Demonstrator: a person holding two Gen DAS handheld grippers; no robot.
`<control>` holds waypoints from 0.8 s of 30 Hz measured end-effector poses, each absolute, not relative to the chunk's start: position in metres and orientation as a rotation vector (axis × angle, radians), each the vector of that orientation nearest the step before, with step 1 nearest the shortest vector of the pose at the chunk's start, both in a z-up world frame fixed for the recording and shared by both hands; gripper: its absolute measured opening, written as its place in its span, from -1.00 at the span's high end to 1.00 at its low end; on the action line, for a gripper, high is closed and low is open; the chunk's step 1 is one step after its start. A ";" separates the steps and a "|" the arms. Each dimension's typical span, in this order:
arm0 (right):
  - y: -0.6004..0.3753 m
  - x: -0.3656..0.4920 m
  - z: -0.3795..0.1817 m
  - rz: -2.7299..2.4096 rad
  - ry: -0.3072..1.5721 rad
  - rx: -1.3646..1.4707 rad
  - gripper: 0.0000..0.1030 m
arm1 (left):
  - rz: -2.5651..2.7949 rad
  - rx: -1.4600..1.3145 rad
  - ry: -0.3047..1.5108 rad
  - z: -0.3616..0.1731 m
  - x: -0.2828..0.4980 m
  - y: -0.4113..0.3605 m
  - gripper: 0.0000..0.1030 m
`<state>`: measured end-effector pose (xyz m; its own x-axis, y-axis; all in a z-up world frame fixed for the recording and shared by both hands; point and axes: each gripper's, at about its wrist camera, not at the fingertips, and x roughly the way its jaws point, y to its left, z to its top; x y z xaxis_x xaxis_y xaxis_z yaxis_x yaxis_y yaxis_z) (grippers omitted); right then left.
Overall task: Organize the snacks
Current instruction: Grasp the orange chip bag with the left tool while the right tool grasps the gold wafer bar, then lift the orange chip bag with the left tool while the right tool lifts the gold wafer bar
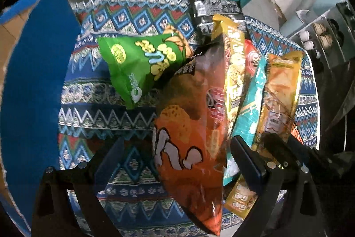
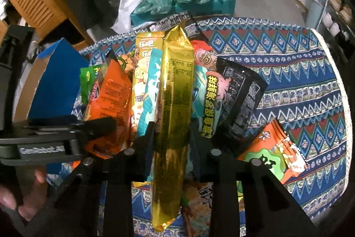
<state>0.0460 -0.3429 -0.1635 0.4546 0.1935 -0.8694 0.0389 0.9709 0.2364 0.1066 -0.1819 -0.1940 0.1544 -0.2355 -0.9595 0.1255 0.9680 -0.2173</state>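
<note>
On my far left a blue box (image 1: 37, 81) stands at the edge of the patterned cloth (image 1: 111, 101) that covers the surface. Beside it a green snack bag (image 1: 137, 63) lies on the cloth, apart from the rest. Next comes the orange chip bag (image 1: 193, 143), which sits between the wide-spread fingers of my left hand-held gripper (image 1: 177, 159); whether either finger touches the bag I cannot tell. Packed against its right side are a yellow cracker pack (image 1: 233, 72), a teal pack (image 1: 248, 110) and the gold wrapper (image 1: 279, 99).

From my right wrist, the gold wrapper (image 2: 175, 103) stands nearly upright in the middle, and my right hand-held gripper (image 2: 170, 139) is closed on it, one finger pressing each side. The teal pack (image 2: 148, 90) and yellow cracker pack (image 2: 144, 52) crowd its left; a seafood snack bag (image 2: 208, 103) and a black pouch (image 2: 239, 99) crowd its right. Farther right an orange packet (image 2: 273, 152) lies flat on the cloth. My left tool reaches in level from the left, my fingers (image 2: 13, 199) wrapped under it.
</note>
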 end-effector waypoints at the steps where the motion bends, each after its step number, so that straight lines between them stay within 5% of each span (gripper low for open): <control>1: -0.344 0.047 -0.165 0.096 1.100 0.246 0.35 | -0.265 -0.110 1.403 -0.199 0.108 -0.181 -0.88; 5: -0.347 0.051 -0.173 0.106 1.115 0.289 0.35 | -0.314 -0.154 1.425 -0.209 0.109 -0.178 -0.72; 10: -0.343 0.054 -0.177 0.119 1.111 0.258 0.41 | -0.381 -0.137 1.401 -0.202 0.104 -0.179 -0.08; 24: -0.328 0.042 -0.148 0.129 1.057 0.202 0.46 | -0.384 -0.057 1.280 -0.163 0.085 -0.161 0.13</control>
<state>0.0423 -0.3285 -0.1479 0.4866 0.2018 -0.8500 -0.0087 0.9740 0.2263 0.0851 -0.1612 -0.1630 0.2322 -0.3106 -0.9217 0.2476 0.9353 -0.2528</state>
